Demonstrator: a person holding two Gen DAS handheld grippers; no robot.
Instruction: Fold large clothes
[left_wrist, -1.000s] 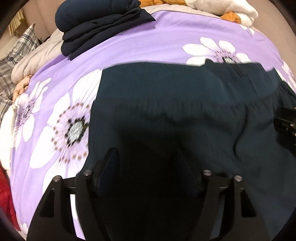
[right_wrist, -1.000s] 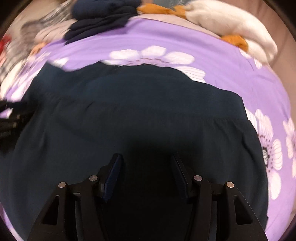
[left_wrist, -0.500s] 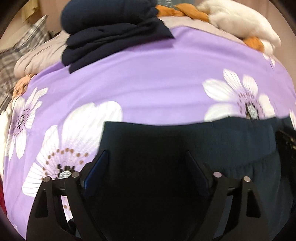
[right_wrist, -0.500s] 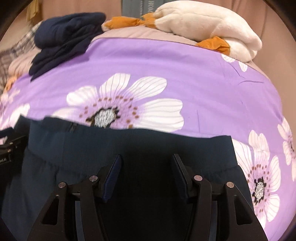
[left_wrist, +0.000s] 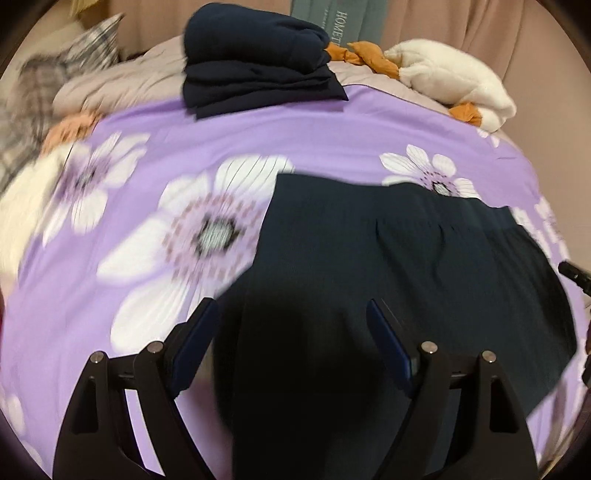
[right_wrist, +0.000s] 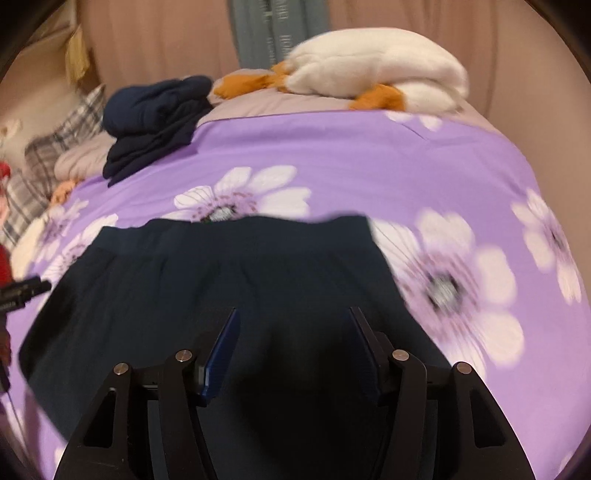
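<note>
Both grippers tilted down over the dark garment (left_wrist: 388, 258), left gripper (left_wrist: 291, 328) fingers spread, right gripper (right_wrist: 291, 339) fingers opening, empty.

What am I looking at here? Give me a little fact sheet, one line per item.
Surface: purple bedspread with white flowers
Garment being folded: dark teal ribbed-waist garment, lying flat
Left claw: open above the garment, nothing gripped
Right claw: jaws opening above the garment, nothing gripped
Finished pile: folded navy clothes at the far edge
Also there: white and orange plush toy, plaid pillow
</note>
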